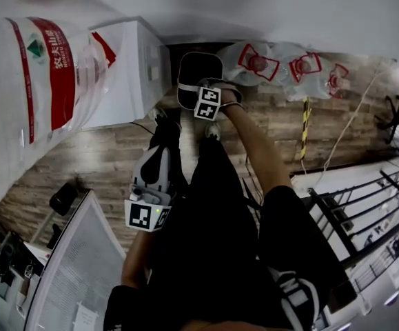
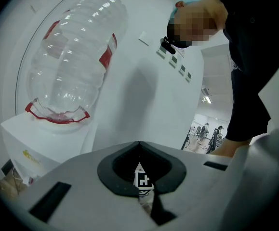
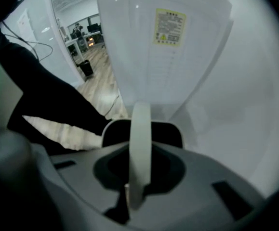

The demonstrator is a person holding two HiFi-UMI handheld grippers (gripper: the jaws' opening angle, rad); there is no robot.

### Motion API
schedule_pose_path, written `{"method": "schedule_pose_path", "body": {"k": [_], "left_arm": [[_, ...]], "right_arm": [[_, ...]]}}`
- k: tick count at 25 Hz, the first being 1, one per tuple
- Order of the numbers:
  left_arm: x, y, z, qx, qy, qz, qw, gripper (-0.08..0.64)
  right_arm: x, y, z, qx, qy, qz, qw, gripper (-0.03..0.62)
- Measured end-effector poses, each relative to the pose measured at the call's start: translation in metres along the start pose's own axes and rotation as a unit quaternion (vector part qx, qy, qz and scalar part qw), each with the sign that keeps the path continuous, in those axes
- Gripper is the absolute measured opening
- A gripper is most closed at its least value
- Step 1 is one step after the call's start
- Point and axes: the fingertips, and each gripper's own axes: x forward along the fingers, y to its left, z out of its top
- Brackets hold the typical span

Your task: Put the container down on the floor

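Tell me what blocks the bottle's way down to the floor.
Nothing visible blocks it. The bottle stands neck-down on the dispenser, and bare floor lies beside the dispenser. Bagged bottles lie further along the wall. The left gripper and right gripper hang low, off the bottle.

Arms [image 1: 254, 143] lowered, left gripper [image 2: 139, 144] fingers [image 2: 81, 177] closed together, right gripper [image 3: 139, 174] fingers [image 3: 192, 177] clamped on white strip [image 3: 140, 126]

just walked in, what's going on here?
A person stands by a white dispenser with a gripper in each hand. The empty jug sits inverted on top, untouched. The left gripper and right gripper hang low over the wood floor, both shut and empty. More jugs lie by the wall.
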Motion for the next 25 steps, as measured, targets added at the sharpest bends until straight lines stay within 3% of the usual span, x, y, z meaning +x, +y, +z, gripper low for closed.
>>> {"method": "schedule_pose_path", "body": {"k": [25], "left_arm": [[0.016,0.047,-0.069,-0.028,0.008,0.013,0.9995,0.032]], "right_arm": [[0.154,-0.046,0.012,-0.102,0.011,-0.018,0.995,0.057]]}}
